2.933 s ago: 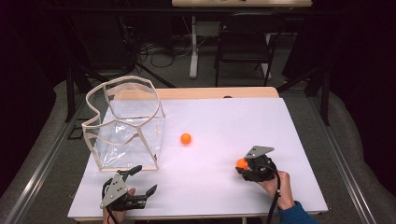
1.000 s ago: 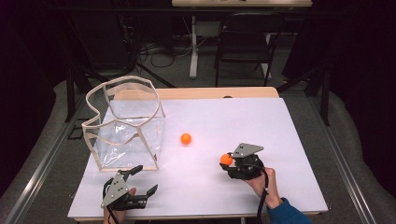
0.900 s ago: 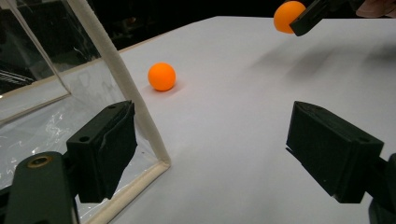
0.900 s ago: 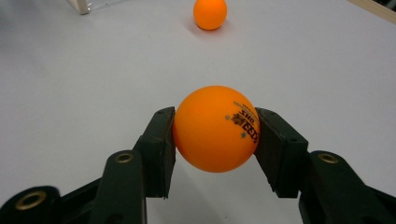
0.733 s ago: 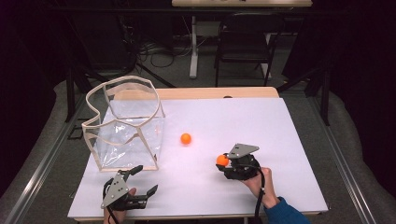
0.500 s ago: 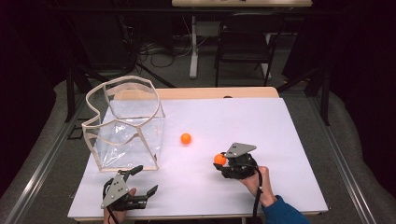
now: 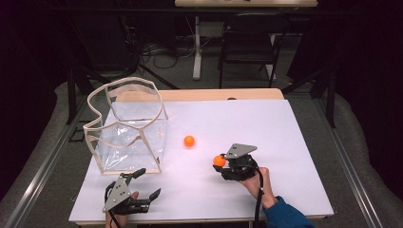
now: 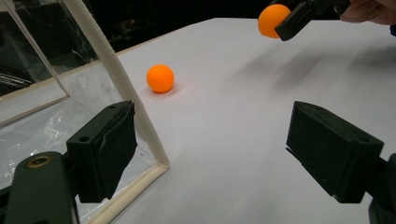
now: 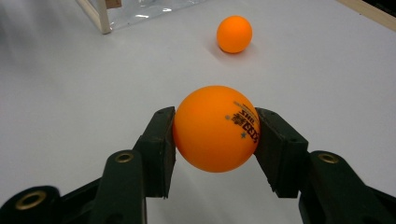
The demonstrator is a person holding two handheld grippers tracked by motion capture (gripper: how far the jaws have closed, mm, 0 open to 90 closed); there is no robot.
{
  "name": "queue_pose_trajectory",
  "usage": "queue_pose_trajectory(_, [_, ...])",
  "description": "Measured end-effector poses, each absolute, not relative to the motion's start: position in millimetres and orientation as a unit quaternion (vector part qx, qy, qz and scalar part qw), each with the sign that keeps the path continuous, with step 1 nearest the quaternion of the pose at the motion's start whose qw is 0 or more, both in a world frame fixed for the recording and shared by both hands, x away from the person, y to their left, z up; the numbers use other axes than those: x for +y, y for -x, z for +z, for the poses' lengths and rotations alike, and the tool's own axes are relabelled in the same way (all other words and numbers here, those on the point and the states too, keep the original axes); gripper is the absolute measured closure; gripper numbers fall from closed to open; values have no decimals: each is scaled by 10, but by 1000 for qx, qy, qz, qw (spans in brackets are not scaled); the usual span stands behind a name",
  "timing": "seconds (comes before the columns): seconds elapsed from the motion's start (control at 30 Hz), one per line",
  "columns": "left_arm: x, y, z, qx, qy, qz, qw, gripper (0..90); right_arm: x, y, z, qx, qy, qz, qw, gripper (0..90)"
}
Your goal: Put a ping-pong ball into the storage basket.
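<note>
Clamping the printed orange table-tennis ball [image 9: 215, 128] between both pads, the right gripper [image 7: 223, 163] carries it above the white tabletop [image 7: 294, 142], probably bound for the clear, cream-framed plastic bin [image 7: 127, 126]. The left gripper [image 7: 145, 183] waits beside that bin with jaws spread and empty; a second orange ball [image 7: 189, 140] lies loose between bin and right gripper.

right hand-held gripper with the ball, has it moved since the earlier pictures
Yes. The right hand-held gripper, shut on an orange ball, has shifted left across the white table, closer to the loose ball and the clear box.

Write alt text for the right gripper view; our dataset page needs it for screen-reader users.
Two black jaws of the right gripper clamp an orange table-tennis ball with small dark print, above a white table. A second orange ball rests farther off, near the wooden-framed corner of a clear box.
</note>
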State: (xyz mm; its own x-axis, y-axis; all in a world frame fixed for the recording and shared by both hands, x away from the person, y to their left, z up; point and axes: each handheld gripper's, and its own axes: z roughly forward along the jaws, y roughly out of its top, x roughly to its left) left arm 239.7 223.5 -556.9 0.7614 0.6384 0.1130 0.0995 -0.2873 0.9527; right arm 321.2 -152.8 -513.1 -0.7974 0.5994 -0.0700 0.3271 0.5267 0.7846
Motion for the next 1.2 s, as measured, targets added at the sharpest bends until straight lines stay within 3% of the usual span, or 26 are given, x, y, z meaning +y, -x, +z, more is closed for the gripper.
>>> queue_pose_trajectory(1.2, [2238, -2391, -5564, 239, -762, 250, 548, 160, -1295, -3380, -5097, 859, -254, 418, 153, 506])
